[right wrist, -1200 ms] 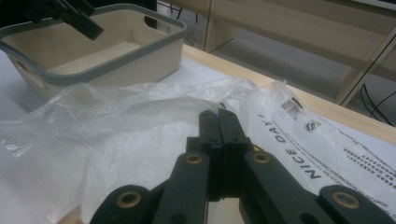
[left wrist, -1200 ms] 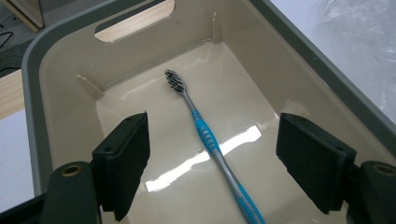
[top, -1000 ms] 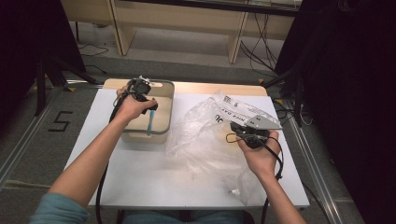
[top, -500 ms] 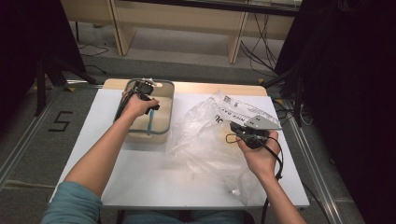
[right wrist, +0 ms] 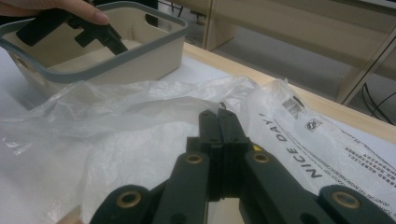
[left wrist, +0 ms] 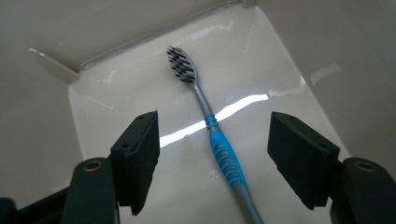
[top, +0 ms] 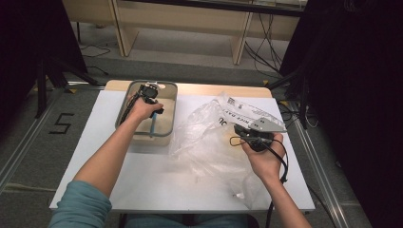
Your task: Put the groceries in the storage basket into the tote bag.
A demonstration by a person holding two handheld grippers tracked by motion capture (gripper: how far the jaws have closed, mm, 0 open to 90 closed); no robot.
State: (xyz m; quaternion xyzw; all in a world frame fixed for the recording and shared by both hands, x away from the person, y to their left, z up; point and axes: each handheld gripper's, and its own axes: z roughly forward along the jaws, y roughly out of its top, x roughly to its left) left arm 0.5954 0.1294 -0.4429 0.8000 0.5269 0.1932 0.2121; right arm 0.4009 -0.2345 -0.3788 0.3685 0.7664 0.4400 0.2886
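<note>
A toothbrush [left wrist: 219,144] with a blue and grey handle and dark bristles lies flat on the floor of a beige bin [top: 169,110] with a grey rim; its blue handle [top: 153,126] also shows from above. My left gripper [left wrist: 217,140] hangs open inside the bin, one jaw on each side of the handle, apart from it. From above, the left gripper [top: 148,94] sits over the bin's far end. My right gripper [right wrist: 218,122] is shut on a crumpled clear plastic bag [right wrist: 140,135], whose film rises to the jaw tips. The right gripper [top: 254,135] rests at the bag's [top: 209,137] right side.
The bin [right wrist: 140,60] stands at the back left of the white table [top: 95,142], with the bag spread over the middle and right. A wooden strip [top: 209,89] edges the far side. Shelving and cables lie beyond on the floor.
The left forearm has shifted slightly while its gripper stays over the bin. The right gripper and the bag have not visibly moved.
</note>
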